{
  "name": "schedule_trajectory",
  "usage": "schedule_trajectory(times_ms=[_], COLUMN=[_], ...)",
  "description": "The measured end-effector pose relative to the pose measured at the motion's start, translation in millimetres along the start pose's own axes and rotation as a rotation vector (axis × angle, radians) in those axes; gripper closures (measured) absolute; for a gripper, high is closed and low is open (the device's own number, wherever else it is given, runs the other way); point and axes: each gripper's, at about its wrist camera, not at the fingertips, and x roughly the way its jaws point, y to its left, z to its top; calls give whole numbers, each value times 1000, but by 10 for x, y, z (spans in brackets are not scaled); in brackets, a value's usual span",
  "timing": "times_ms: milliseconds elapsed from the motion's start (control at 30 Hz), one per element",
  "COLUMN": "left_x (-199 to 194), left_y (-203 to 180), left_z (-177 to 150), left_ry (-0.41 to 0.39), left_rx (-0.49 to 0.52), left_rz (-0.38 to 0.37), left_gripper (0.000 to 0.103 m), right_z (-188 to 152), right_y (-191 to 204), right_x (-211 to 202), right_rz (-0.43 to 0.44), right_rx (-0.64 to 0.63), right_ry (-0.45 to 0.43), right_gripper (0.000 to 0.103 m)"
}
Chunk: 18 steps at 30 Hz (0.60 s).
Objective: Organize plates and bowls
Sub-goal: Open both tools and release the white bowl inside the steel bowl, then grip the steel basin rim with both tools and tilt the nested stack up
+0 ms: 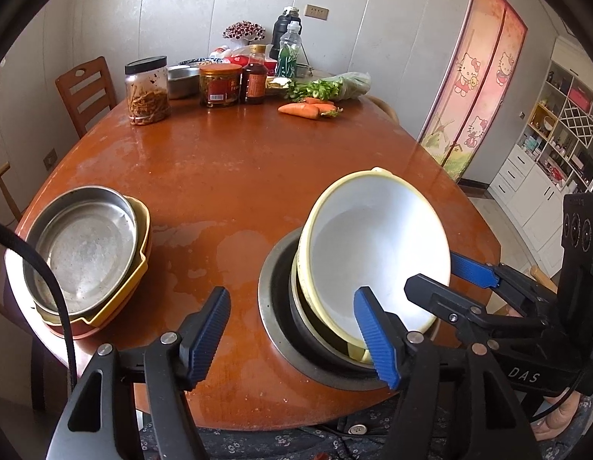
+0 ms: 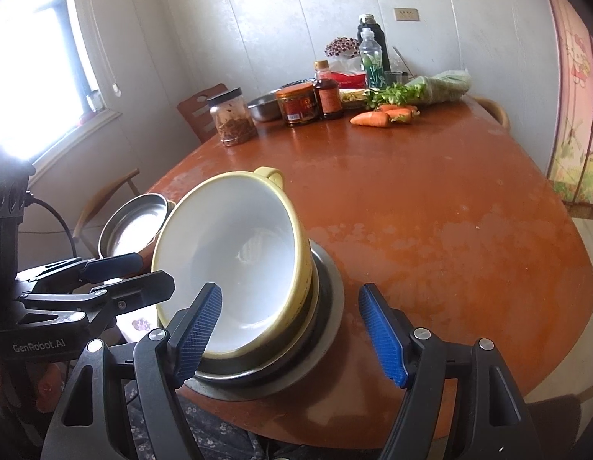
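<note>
- "GenRobot.AI" is printed on the left gripper (image 2: 116,272) body; "DAS" shows on the right gripper (image 1: 446,272).
- Both tongs stand apart, gripping nothing.
- One yellow bowl (image 1: 373,245) leans tilted in a metal pan (image 1: 273,306) at the table (image 1: 235,176) edge.
- One stack of plates (image 1: 86,253) sits left.
- Two carrots (image 1: 308,109) lie near three jars (image 1: 220,86).

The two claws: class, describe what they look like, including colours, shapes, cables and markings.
The left claw and right claw have black angular frames, silver rivets and blue ribbed finger pads. A black cable trails from the left one. White lettering marks its body.
</note>
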Motion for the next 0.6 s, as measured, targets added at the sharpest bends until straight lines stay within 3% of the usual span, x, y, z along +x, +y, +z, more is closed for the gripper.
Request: schedule_trajectory(times_ms=[600], left_x=[266], left_y=[27], left_z=[-42], left_ry=[76], left_rx=[-29], left_rz=[-28], left_gripper=[35], right_z=[-88], right_y=[-171], right_x=[215], right_rz=[69], right_rx=[143], right_ry=[93], right_gripper=[27])
